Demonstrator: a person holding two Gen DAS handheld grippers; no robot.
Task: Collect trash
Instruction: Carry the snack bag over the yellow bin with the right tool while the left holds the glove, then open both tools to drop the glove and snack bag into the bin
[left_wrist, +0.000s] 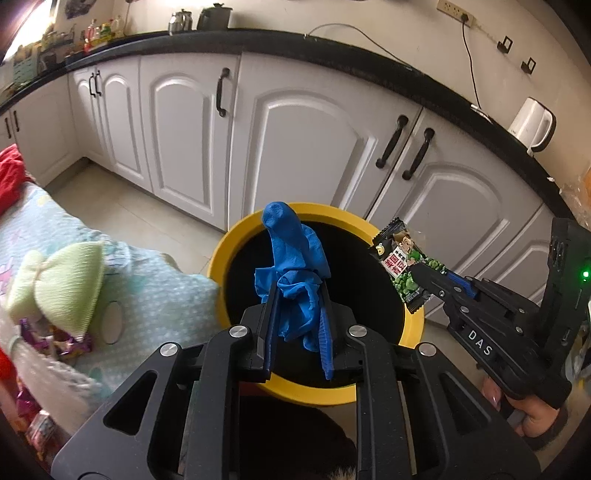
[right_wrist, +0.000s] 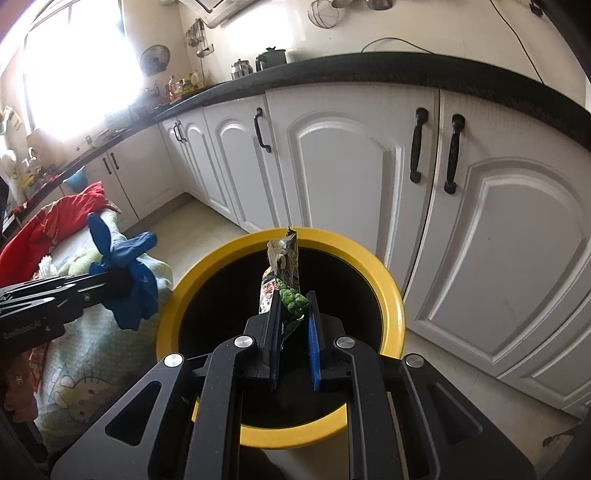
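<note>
Left gripper (left_wrist: 295, 306): jaws narrow, clamped on a crumpled blue glove (left_wrist: 293, 273) that stands up above the fingers, over the near-left part of the bin's mouth.

Right gripper (right_wrist: 291, 317): jaws nearly closed, pinching a green-and-black snack wrapper (right_wrist: 284, 280) upright over the bin's opening.

Yellow-rimmed bin (right_wrist: 391, 295): on the floor just before the white cabinets (right_wrist: 347, 166), dark inside.

Patterned bedding (left_wrist: 59, 236): left of the bin, with a pale green cloth (left_wrist: 70, 284) lying on it.
</note>
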